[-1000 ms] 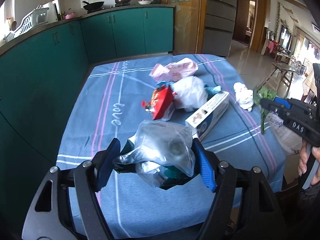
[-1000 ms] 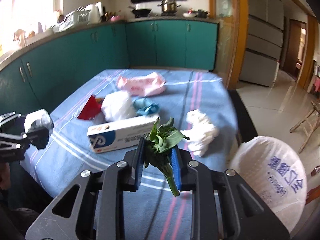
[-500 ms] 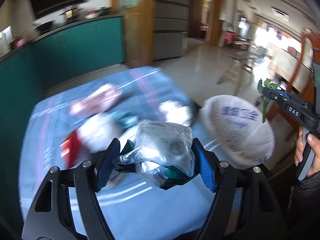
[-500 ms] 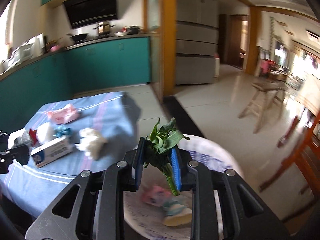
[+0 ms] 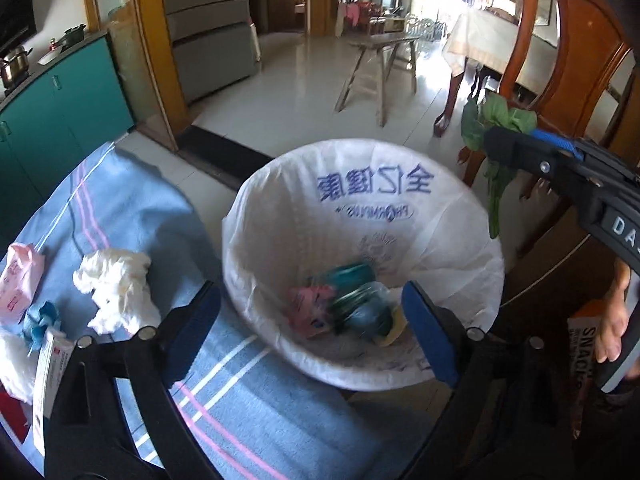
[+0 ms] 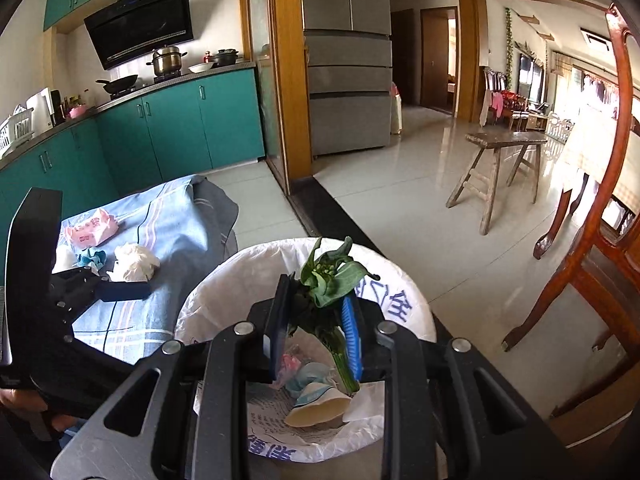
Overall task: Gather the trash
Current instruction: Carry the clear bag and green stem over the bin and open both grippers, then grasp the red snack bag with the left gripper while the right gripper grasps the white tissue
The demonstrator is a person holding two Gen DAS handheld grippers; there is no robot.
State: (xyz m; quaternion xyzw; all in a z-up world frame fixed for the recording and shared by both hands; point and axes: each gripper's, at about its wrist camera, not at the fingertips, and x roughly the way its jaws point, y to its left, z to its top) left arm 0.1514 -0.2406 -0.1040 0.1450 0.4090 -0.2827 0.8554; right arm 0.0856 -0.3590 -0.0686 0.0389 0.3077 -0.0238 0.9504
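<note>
A bin lined with a white printed bag (image 5: 400, 200) stands beside the blue-clothed table (image 5: 132, 216). My left gripper (image 5: 312, 332) is open and empty above the bin's near side; the clear plastic bag (image 5: 360, 304) lies inside among other trash. My right gripper (image 6: 316, 336) is shut on a green leafy vegetable stalk (image 6: 328, 280) and holds it over the bin (image 6: 224, 296). It also shows in the left wrist view (image 5: 496, 132) above the bin's far right rim.
On the table lie a crumpled white tissue (image 5: 116, 284), a pink packet (image 5: 20, 280), a blue scrap (image 5: 40, 320) and a white box (image 5: 50, 376). A red wooden chair (image 6: 592, 208) stands right of the bin. A wooden stool (image 6: 500, 164) stands further off.
Both grippers swung right from the table to the bin. My left gripper opened and the clear plastic bag dropped into the bin. The right gripper still holds the vegetable.
</note>
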